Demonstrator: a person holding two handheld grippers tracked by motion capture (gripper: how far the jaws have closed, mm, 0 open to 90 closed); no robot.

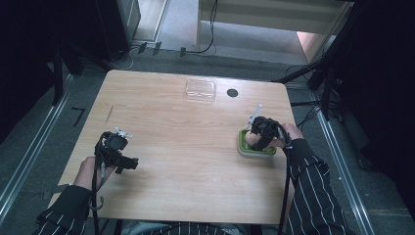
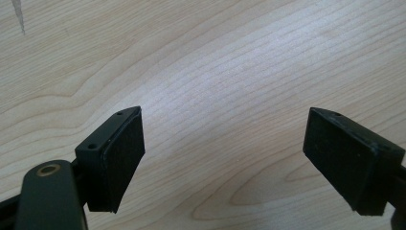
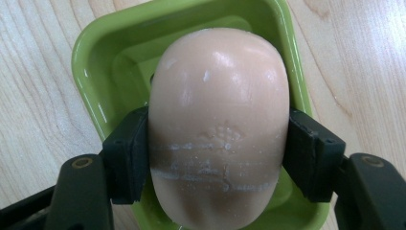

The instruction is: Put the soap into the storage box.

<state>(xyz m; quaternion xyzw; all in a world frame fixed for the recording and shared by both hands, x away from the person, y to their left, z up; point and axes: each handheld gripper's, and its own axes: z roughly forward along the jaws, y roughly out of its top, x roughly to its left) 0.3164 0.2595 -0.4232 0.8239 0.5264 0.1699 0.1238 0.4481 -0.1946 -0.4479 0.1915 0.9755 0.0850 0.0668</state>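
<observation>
A pale peach bar of soap (image 3: 219, 129) sits over a green soap dish (image 3: 95, 72), and my right gripper (image 3: 218, 153) is shut on it, one pad pressed to each side. In the high view the right gripper (image 1: 258, 137) points down over the green dish (image 1: 243, 149) near the table's right edge. My left gripper (image 2: 239, 158) is open above bare wood, nothing between its jaws. From above, the left gripper (image 1: 117, 147) hovers near the table's left front.
A clear plastic lid or tray (image 1: 200, 90) lies at the table's far middle, beside a dark round cable hole (image 1: 232, 92). The wooden table (image 1: 186, 147) is bordered by dark floor, rails and stands.
</observation>
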